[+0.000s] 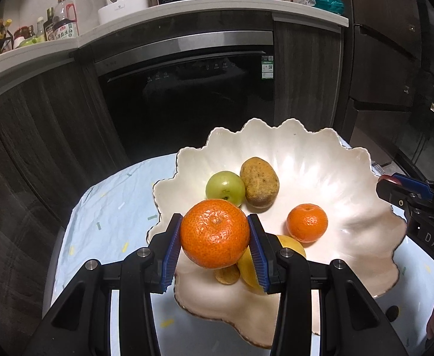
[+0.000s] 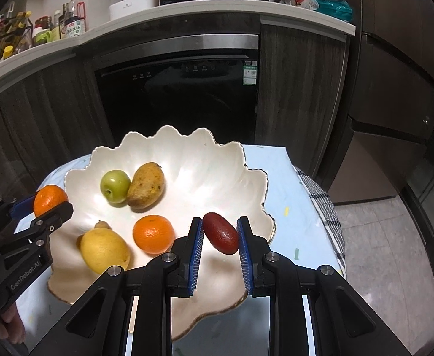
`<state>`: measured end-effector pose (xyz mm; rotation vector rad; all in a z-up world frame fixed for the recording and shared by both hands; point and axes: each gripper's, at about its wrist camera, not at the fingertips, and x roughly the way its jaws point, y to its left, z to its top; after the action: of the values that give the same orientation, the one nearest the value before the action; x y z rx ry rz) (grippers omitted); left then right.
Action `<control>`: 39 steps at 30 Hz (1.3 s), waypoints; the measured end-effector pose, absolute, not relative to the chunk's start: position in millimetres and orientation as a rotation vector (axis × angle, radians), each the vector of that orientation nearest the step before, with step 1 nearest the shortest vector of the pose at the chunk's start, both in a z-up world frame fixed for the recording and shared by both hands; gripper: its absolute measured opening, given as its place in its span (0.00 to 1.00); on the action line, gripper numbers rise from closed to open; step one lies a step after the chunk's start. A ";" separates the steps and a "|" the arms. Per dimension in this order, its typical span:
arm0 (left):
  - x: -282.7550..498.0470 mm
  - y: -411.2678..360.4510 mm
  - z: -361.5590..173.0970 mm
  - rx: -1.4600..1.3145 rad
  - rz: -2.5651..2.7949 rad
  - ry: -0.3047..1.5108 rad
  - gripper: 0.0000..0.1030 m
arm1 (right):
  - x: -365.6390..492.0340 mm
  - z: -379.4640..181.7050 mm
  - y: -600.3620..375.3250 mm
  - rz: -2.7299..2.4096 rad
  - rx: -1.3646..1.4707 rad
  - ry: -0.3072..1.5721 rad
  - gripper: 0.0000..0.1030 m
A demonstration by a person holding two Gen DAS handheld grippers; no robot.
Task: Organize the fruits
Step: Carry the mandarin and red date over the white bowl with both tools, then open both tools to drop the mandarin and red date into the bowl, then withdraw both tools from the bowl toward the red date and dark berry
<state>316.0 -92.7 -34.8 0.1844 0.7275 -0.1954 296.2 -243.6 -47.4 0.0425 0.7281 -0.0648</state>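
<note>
Left tongs (image 1: 215,237) grip a mandarin (image 1: 215,233) over the bowl (image 1: 320,160) rim at 9 o'clock; right tongs (image 2: 219,237) grip a red fruit (image 2: 220,233) at 3 o'clock.

Bowl (image 2: 217,160) pearly white, gilt rim. Orange mandarin (image 1: 215,233), dark-red fruit (image 2: 220,233), yellow lemon (image 2: 104,250), green apple (image 2: 115,186), speckled brown-yellow mango (image 2: 146,189). Claw pads (image 2: 195,255) blue.

Both wrist views look down-forward, close over scalloped bowl (image 1: 320,154) (image 2: 187,148) (left from bowl's left, right opposite); shared.
</note>
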 end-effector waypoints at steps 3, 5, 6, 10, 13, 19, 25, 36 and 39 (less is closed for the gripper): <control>319.4 -92.0 -37.3 0.181 -0.196 0.736 0.42 | 300.1 -50.4 -243.5 -0.062 0.041 0.737 0.24; 320.9 -91.9 -39.6 0.179 -0.200 0.743 0.42 | 301.8 -52.1 -243.3 -0.060 0.044 0.743 0.24; 321.5 -92.1 -41.1 0.178 -0.206 0.749 0.42 | 302.5 -52.6 -243.4 -0.059 0.043 0.745 0.24; 321.6 -91.9 -45.0 0.169 -0.213 0.767 0.43 | 302.3 -52.4 -243.3 -0.070 0.039 0.743 0.26; 321.9 -92.9 -47.1 0.175 -0.211 0.777 0.44 | 302.8 -53.1 -243.7 -0.075 0.041 0.747 0.30; 318.3 -91.8 -41.6 0.186 -0.186 0.749 0.65 | 298.6 -48.7 -244.1 -0.093 0.037 0.721 0.58; 313.5 -91.0 -38.5 0.194 -0.171 0.734 0.80 | 292.5 -43.2 -245.3 -0.121 0.037 0.686 0.82; 300.3 -94.8 -32.9 0.192 -0.169 0.731 0.89 | 280.0 -31.5 -248.8 -0.129 0.051 0.659 0.90; 295.7 -95.3 -30.3 0.190 -0.166 0.729 0.89 | 275.3 -28.4 -248.2 -0.128 0.047 0.656 0.90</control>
<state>295.7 -95.3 -30.3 0.1898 0.7295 -0.1664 275.3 -248.2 -28.4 0.0470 0.6556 -0.1285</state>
